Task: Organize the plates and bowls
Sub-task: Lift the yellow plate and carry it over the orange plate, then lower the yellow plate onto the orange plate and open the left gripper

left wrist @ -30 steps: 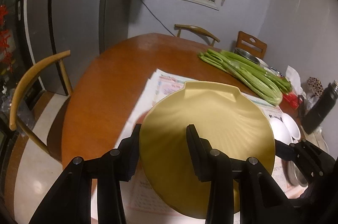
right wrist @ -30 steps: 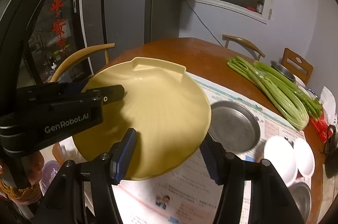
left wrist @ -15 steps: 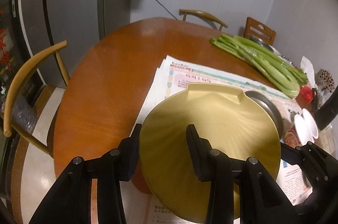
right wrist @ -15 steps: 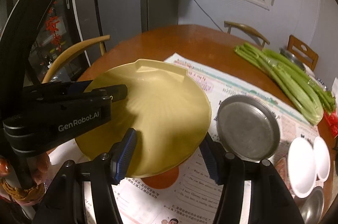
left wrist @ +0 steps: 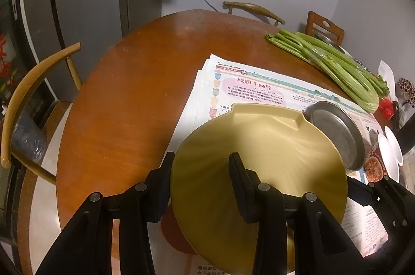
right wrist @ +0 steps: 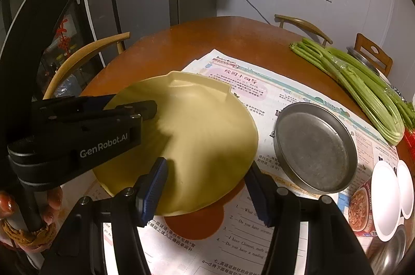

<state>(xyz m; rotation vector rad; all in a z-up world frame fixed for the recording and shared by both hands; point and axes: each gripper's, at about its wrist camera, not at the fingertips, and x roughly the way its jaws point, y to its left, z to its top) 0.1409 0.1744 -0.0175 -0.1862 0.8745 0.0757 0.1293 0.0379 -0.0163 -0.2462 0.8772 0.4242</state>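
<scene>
A yellow shell-shaped plate (left wrist: 272, 145) (right wrist: 202, 124) hangs tilted just above the newspaper, carried by both grippers. My left gripper (left wrist: 201, 171) is shut on its near-left rim, one finger above the plate and one below. The right wrist view shows that left gripper (right wrist: 145, 108) clamped on the plate's left edge. My right gripper (right wrist: 206, 184) is shut on the near rim, its blue-padded finger (right wrist: 153, 186) on top. A round metal pan (right wrist: 313, 147) (left wrist: 337, 134) lies right of the plate. Two white bowls (right wrist: 386, 199) sit further right.
Newspaper (right wrist: 262, 241) covers the near part of the round wooden table (left wrist: 135, 98), with an orange disc (right wrist: 197, 225) on it under the plate. Celery (right wrist: 363, 82) lies at the far right. Wooden chairs (left wrist: 28, 93) ring the table. A person's hand (right wrist: 28, 207) holds the left gripper's handle.
Both grippers have come down and forward with the yellow plate, which now hangs closer to the newspaper. The metal pan has come into the left wrist view. The grips look unchanged.
</scene>
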